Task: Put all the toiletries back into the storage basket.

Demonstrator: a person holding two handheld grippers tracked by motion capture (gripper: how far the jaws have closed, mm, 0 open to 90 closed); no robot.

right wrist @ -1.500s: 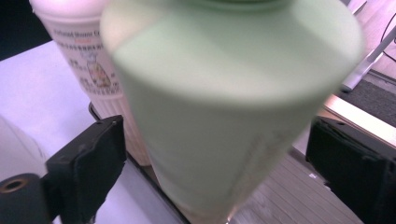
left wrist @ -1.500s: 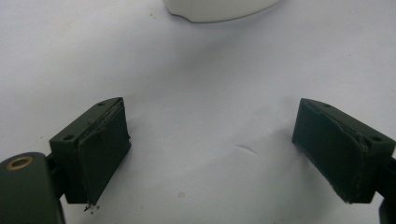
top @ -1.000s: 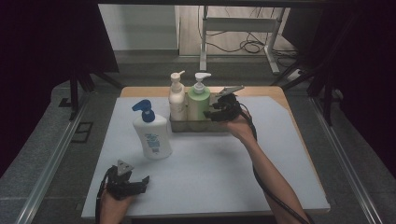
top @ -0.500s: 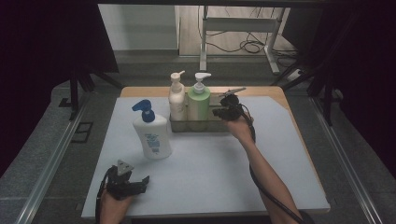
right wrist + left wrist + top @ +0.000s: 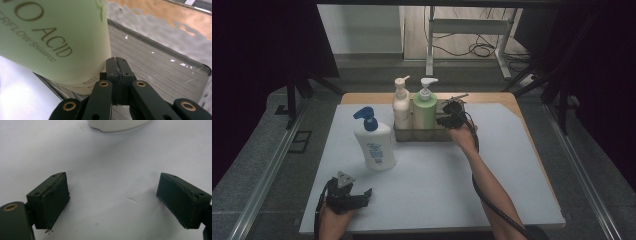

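Lowered since the earlier frame, the right gripper has its jaws pressed together, empty, inside the clear tray, just beside the green shampoo bottle. Left gripper rests wide open on the white mat.

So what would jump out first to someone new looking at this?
Probably the green shampoo bottle standing in the clear tray at the table's far side, with the right gripper shut, empty, beside it. Then the blue-pump white bottle alone on the mat.
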